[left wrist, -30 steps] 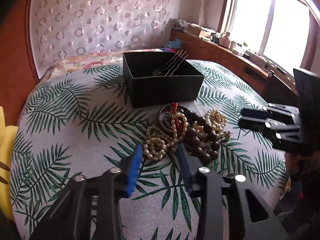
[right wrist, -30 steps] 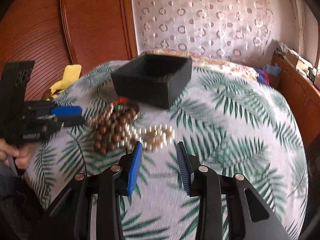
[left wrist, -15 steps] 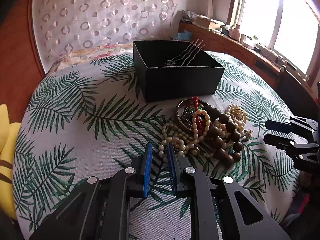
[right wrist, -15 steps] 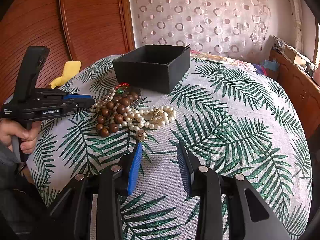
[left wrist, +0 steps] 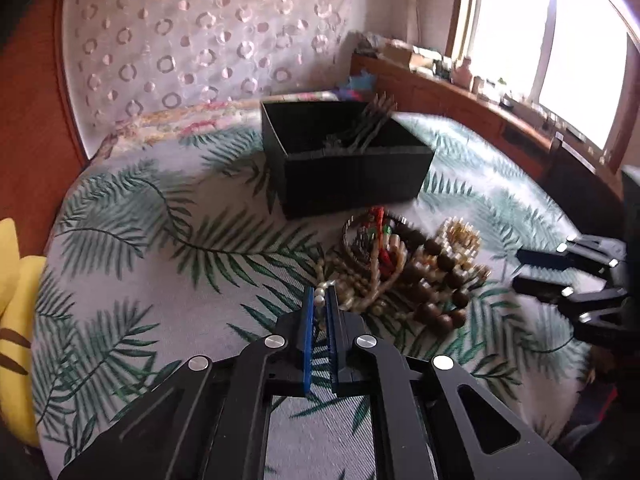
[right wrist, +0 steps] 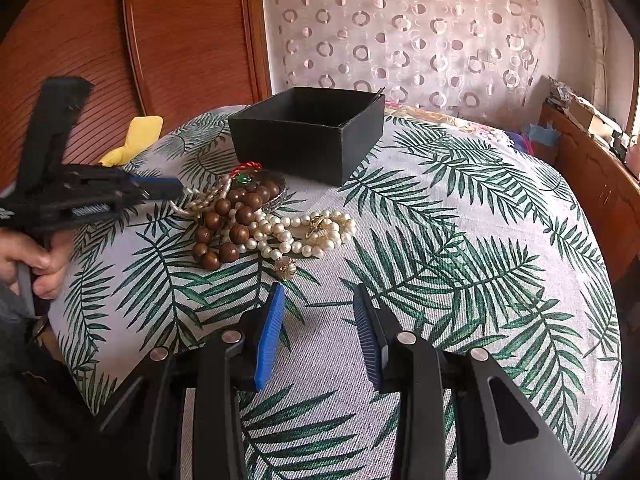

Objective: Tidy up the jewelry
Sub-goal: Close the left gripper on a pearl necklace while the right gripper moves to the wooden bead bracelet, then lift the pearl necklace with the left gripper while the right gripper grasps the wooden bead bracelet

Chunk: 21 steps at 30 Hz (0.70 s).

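A pile of jewelry [left wrist: 404, 264] lies on the palm-leaf tablecloth: a pearl necklace [right wrist: 304, 228], brown wooden beads [right wrist: 236, 220] and a red cord with a green stone [right wrist: 244, 176]. A black open box [left wrist: 344, 164] stands behind the pile, with a metal hair fork [left wrist: 368, 124] inside. My left gripper [left wrist: 319, 300] is shut on a strand of pearls [left wrist: 319, 300] at the pile's near edge; it also shows in the right wrist view [right wrist: 176, 190]. My right gripper [right wrist: 318, 300] is open and empty, in front of the pile; it also shows in the left wrist view [left wrist: 520, 270].
The round table [right wrist: 460, 240] drops away at its edges. A yellow cushion [left wrist: 16, 320] lies at the left. A wooden sideboard [left wrist: 480, 108] with clutter runs under the window at the right. A wooden headboard [right wrist: 160, 40] stands behind.
My left gripper moved forward to the pile and closed on a strand of pearls. My right gripper stayed open and drew slightly closer to the pile.
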{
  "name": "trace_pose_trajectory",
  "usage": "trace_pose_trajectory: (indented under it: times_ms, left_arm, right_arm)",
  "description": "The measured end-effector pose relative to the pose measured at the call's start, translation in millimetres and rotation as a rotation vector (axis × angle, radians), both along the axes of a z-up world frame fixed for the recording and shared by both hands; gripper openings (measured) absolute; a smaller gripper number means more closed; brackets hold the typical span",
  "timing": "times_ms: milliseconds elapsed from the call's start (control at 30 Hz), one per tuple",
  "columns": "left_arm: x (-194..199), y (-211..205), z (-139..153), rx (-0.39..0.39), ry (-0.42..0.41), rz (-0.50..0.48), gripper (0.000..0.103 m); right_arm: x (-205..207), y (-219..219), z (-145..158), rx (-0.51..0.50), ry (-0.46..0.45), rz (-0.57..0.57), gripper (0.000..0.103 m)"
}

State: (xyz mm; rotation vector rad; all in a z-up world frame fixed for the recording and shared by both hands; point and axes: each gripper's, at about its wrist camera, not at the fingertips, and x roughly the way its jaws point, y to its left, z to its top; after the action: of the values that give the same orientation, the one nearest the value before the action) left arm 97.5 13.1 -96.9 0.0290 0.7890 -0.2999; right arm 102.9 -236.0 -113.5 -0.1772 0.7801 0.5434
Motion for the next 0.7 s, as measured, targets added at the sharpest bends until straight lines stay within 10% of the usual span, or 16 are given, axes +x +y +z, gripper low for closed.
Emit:
trace_pose_trajectory:
  times_ms: [700]
  left_arm:
    - [-52.1, 30.6, 70.3, -0.086, -0.212, 0.07, 0.005]
  right_arm:
    - [27.4, 60.8, 14.2, 0.032, 0.018, 0.116, 0.038]
